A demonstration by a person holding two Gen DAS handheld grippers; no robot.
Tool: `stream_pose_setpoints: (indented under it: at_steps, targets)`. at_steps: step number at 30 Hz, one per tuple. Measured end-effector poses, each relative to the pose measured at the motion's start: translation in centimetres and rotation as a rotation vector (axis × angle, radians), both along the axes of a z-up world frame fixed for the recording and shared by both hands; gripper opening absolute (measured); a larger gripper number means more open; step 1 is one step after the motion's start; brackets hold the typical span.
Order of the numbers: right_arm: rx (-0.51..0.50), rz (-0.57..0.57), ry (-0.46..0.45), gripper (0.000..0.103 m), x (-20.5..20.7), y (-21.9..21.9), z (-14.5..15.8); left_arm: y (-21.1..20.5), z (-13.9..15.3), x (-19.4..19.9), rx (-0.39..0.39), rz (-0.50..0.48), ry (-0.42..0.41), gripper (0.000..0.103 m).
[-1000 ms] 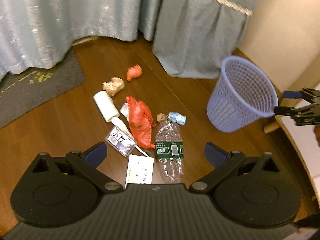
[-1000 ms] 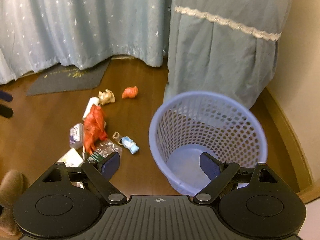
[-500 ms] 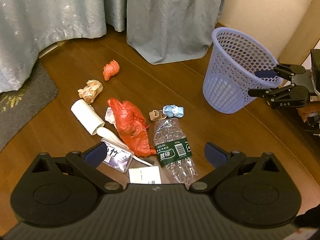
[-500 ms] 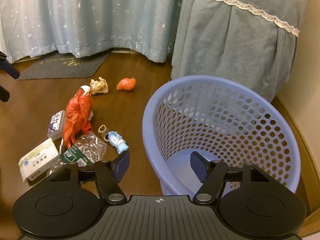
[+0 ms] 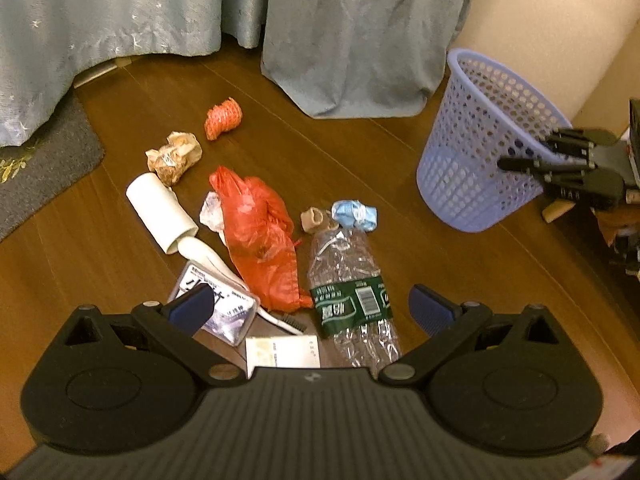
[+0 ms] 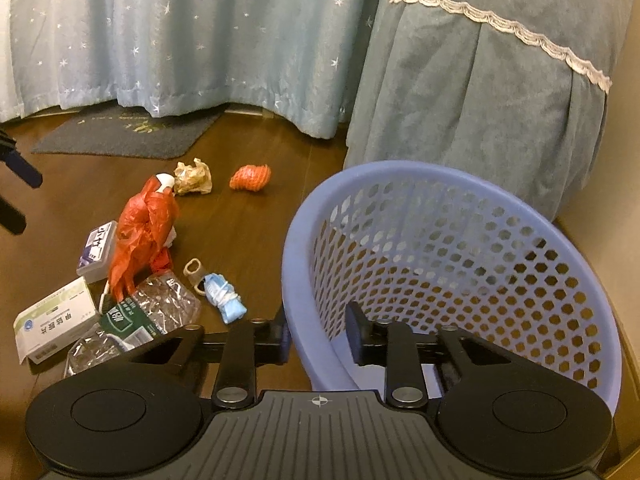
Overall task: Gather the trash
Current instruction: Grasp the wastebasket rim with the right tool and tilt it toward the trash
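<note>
Trash lies scattered on the wooden floor: a crushed clear bottle, a red plastic bag, a white roll, a blue wad, crumpled paper, an orange net ball, a small packet and a white box. My left gripper hangs open above the bottle and bag, holding nothing. The purple mesh basket stands to the right. My right gripper is shut on the basket's near rim, one finger inside and one outside; it also shows at the rim as right gripper.
Blue curtains and a draped blue-grey cloth close off the back. A grey mat lies at the left. A beige wall stands behind the basket. Bare floor separates the trash from the basket.
My right gripper's fingers have narrowed from wide apart to clamping the basket rim. The left gripper has shifted a little over the trash, staying open.
</note>
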State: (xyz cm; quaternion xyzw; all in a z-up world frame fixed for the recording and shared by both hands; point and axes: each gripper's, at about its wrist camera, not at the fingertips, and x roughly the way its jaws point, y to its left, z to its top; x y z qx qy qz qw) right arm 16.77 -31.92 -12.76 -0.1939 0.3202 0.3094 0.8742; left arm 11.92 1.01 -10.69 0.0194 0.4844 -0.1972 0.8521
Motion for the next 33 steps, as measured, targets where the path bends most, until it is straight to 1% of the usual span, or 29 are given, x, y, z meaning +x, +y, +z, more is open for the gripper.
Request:
stream_pose_setpoints:
  at_steps: [2, 5, 9, 14, 19, 24, 27, 28, 33]
  targets:
    - [-0.010, 0.012, -0.013, 0.016, -0.1, 0.2, -0.1, -0.1, -0.4, -0.3, -0.001, -0.005, 0.003, 0.101]
    - [-0.024, 0.031, -0.030, 0.013, -0.2, 0.6, -0.3, -0.2, -0.8, -0.6, -0.004, -0.009, 0.008, 0.102]
    - [-0.031, 0.035, -0.038, 0.011, -0.2, 0.8, -0.5, -0.5, -1.1, -0.9, -0.005, -0.021, 0.005, 0.102]
    - [-0.082, 0.047, -0.070, 0.009, -0.4, 1.3, -0.8, -0.4, -1.5, -1.0, -0.008, -0.016, 0.002, 0.102]
    - [-0.098, 0.046, -0.068, 0.006, -0.2, 1.5, -0.9, -0.4, -2.2, -1.3, -0.007, -0.016, 0.016, 0.101]
    - [-0.232, 0.071, -0.139, 0.004, -1.3, 3.0, -1.1, -0.4, -2.5, -1.6, -0.003, -0.019, 0.015, 0.101]
    - [-0.360, 0.098, -0.214, 0.005, -2.6, 4.1, -1.6, -0.3, -2.7, -1.9, -0.001, -0.023, 0.012, 0.101]
    - [-0.386, 0.104, -0.225, 0.006, -2.9, 4.3, -1.8, -0.3, -2.8, -1.9, 0.002, -0.026, 0.011, 0.102]
    - [-0.554, 0.186, -0.294, 0.007, -5.4, 5.4, -4.3, 0.0, -3.3, -2.3, 0.004, -0.024, 0.019, 0.101]
